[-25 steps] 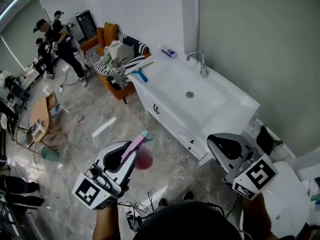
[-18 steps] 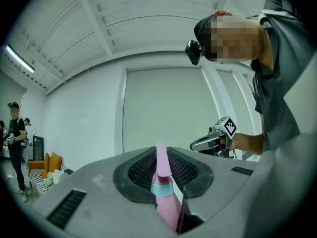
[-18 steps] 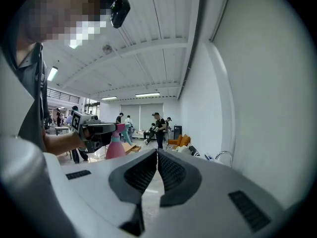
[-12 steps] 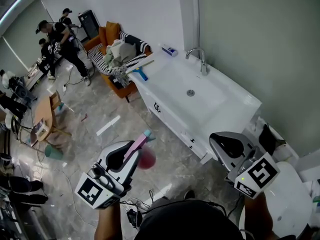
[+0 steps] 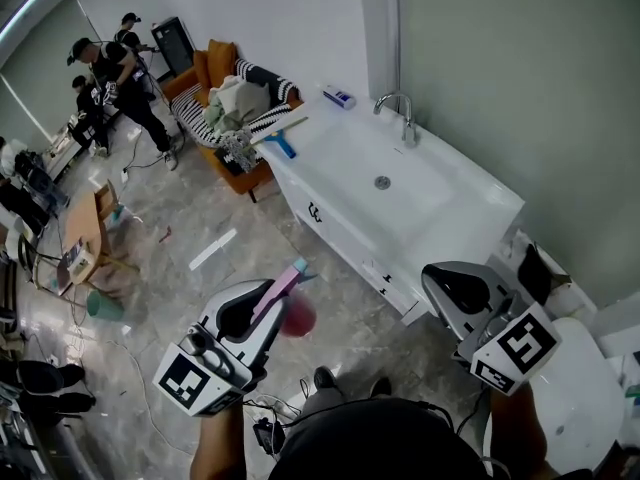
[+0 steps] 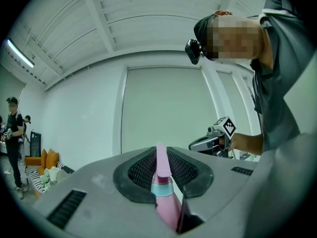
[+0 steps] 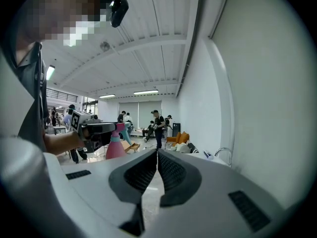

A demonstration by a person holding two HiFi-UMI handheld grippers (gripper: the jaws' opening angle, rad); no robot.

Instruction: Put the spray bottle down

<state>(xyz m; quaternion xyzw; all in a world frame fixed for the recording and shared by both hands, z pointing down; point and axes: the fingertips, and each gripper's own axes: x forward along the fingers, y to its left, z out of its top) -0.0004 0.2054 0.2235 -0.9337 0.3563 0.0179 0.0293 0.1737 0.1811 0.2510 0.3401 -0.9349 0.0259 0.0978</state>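
Note:
A pink spray bottle with a pale blue collar is held over the floor, with my left gripper shut on it. In the left gripper view the spray bottle rises between the closed jaws of the left gripper. The bottle also shows in the right gripper view, at the left. My right gripper hangs near the front right corner of the white sink counter. Seen from its own camera, the right gripper is shut, with nothing between the jaws.
A tap stands at the counter's back; a blue-handled squeegee lies at its left end. An orange sofa with clothes is beyond. Several people stand at the far left. Cables lie on the marble floor.
Both grippers have drifted slightly lower and to the right in the head view. The bottle stays gripped in the left one.

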